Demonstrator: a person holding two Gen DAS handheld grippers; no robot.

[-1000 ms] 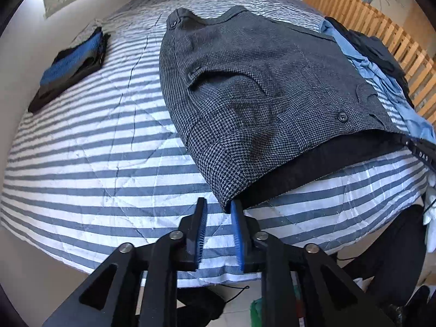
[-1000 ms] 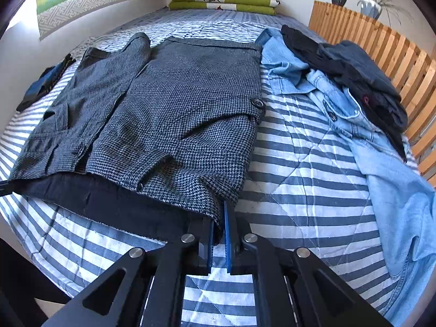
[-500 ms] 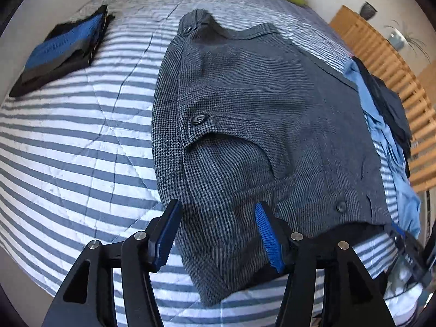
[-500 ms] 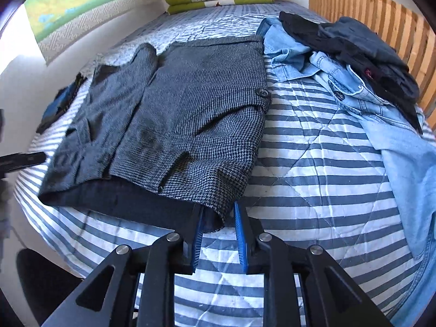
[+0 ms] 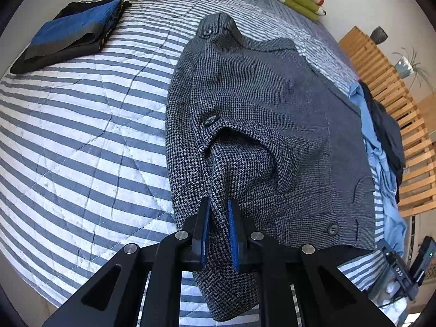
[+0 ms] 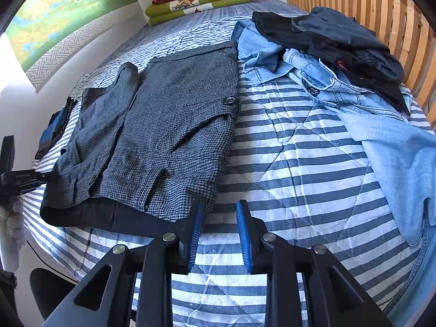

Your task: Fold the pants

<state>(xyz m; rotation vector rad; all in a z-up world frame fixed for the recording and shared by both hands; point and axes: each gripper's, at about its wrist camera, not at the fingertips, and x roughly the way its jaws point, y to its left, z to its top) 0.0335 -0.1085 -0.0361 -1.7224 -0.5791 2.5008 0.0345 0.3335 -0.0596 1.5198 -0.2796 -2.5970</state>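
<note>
Grey houndstooth pants (image 5: 261, 114) lie folded on the striped bed, with black lining showing along the near edge (image 6: 109, 215). My left gripper (image 5: 218, 204) is shut on a pinched ridge of the pants' cloth near their near-left edge. In the right wrist view the same pants (image 6: 174, 125) spread across the left half of the bed. My right gripper (image 6: 218, 207) is open just off the pants' near-right corner, with only striped cover between its blue pads. The left gripper's black frame (image 6: 21, 177) shows at the far left of that view.
A folded blue and black stack (image 5: 70, 35) sits at the bed's far left. A heap of light denim (image 6: 340, 87) and dark clothes (image 6: 340, 41) fills the right side by the wooden slat headboard (image 6: 381, 8). Folded green blankets (image 6: 196, 2) lie at the far end.
My left gripper opened over the pants, then shut on a ridge of cloth. My right gripper let go of the pants' near-right corner and now stands open beside it.
</note>
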